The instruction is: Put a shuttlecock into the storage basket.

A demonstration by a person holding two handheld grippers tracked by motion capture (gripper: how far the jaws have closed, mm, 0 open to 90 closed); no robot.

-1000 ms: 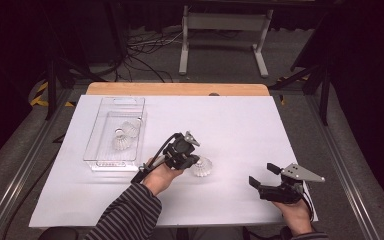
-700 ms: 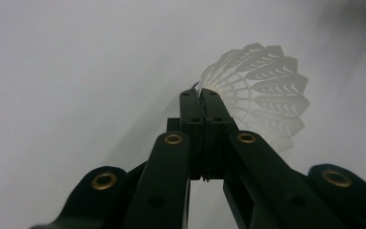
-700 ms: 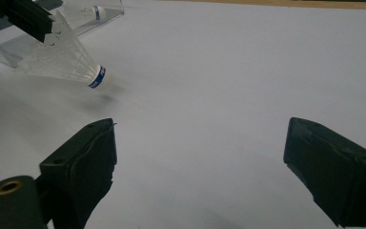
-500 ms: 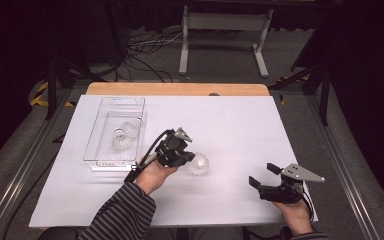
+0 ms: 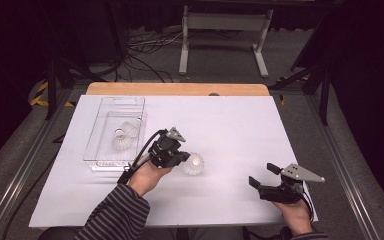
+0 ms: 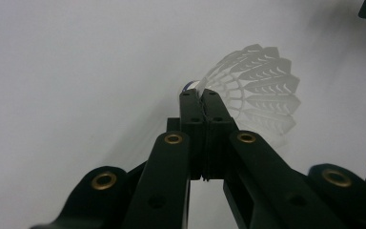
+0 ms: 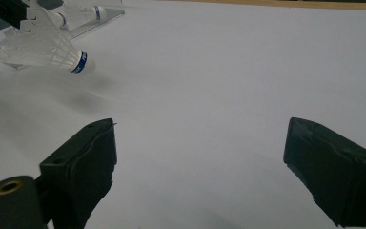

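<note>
One shuttlecock (image 5: 194, 163) pinched at the cork end by the left hand-held gripper (image 5: 179, 159), jaws pressed together on the narrow base where the blue band sits, feather skirt fanning out past the tips toward the middle of the white tabletop (image 5: 240, 130); whether lifted or resting not clear. Very light, by the look of it, with a thin, springy skirt that would likely crush or bend under a squeeze. Best taken at the firm rounded cork or the band just above it, never across the vanes. Two more shuttlecocks (image 5: 122, 135) lying in the clear tray (image 5: 114, 102) just to the left, probably the destination. Right hand-held gripper (image 5: 262, 176) spread wide and empty, well apart near the front right edge.
</note>
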